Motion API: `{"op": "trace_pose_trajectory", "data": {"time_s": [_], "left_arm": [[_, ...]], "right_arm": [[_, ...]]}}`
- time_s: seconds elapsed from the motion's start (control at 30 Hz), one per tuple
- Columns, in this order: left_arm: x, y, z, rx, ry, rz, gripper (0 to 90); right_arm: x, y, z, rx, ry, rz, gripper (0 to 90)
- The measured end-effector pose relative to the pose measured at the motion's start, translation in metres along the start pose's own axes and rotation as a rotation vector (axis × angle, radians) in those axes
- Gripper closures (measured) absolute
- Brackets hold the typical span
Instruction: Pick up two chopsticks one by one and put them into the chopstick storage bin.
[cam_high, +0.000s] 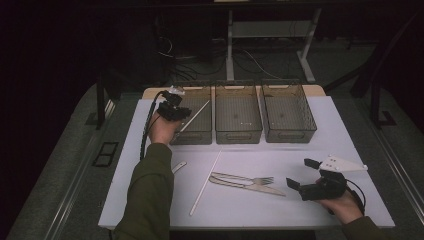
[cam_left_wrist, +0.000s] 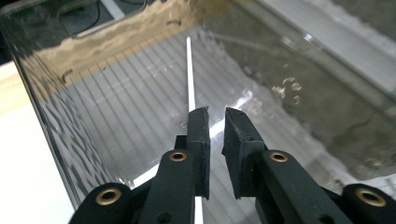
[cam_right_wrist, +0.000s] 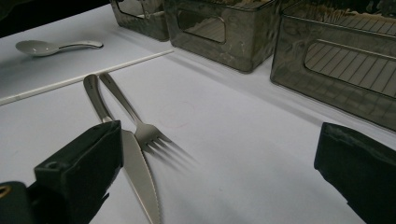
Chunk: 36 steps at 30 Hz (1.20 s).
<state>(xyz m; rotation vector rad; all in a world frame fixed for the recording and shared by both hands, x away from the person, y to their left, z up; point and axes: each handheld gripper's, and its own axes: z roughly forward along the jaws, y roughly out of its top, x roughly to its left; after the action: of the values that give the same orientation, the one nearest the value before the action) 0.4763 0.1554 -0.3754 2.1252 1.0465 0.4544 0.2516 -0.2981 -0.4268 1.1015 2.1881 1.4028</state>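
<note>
My left gripper (cam_high: 175, 111) hangs over the left clear bin (cam_high: 197, 136), held by a hand in an olive sleeve. A thin white stick (cam_high: 196, 115) leans inside that bin. In the left gripper view the stick (cam_left_wrist: 188, 70) runs down past the tip of one jaw, and my gripper (cam_left_wrist: 215, 112) is open by a narrow gap with nothing pinched in it. My right gripper (cam_high: 301, 173) rests wide open near the table's front right. Its jaws (cam_right_wrist: 222, 140) point at a knife (cam_right_wrist: 140, 177) and a fork (cam_right_wrist: 140, 123) lying side by side.
Three clear bins stand in a row at the back: left, middle (cam_high: 238, 134) and right (cam_high: 290, 132). A second white stick (cam_high: 205, 182), a spoon (cam_high: 178, 166), the fork (cam_high: 250, 178) and the knife (cam_high: 250, 187) lie on the white table (cam_high: 325, 140).
</note>
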Motion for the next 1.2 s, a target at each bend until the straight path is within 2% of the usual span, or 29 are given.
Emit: {"op": "trace_pose_trajectory", "data": {"time_s": [0.13,0.37,0.47,0.67,0.9,1.03,1.2], "left_arm": [[-0.004,0.004,-0.013,-0.038,-0.034,-0.002,71.4],[-0.013,0.007,-0.032,-0.054,-0.096,0.001,57.0],[-0.021,0.007,-0.038,-0.047,-0.108,-0.003,50.7],[-0.041,0.002,-0.049,-0.073,-0.129,0.008,43.2],[-0.066,-0.007,-0.061,-0.088,-0.143,0.057,39.1],[-0.079,-0.015,-0.068,-0.109,-0.16,0.055,38.5],[-0.094,-0.027,-0.073,-0.112,-0.168,0.065,37.4]], "right_arm": [[0.0,0.0,0.0,-0.001,-0.001,0.001,1.4],[0.0,0.0,0.0,0.003,-0.003,-0.002,1.4],[0.0,0.0,0.0,0.002,-0.005,-0.005,1.4],[0.001,0.0,0.001,0.004,-0.005,-0.006,1.4],[0.001,0.001,0.001,0.007,-0.005,-0.01,1.4],[0.001,0.001,0.0,0.006,-0.005,-0.009,1.4],[0.002,0.001,0.001,0.005,-0.004,-0.012,1.4]]}}
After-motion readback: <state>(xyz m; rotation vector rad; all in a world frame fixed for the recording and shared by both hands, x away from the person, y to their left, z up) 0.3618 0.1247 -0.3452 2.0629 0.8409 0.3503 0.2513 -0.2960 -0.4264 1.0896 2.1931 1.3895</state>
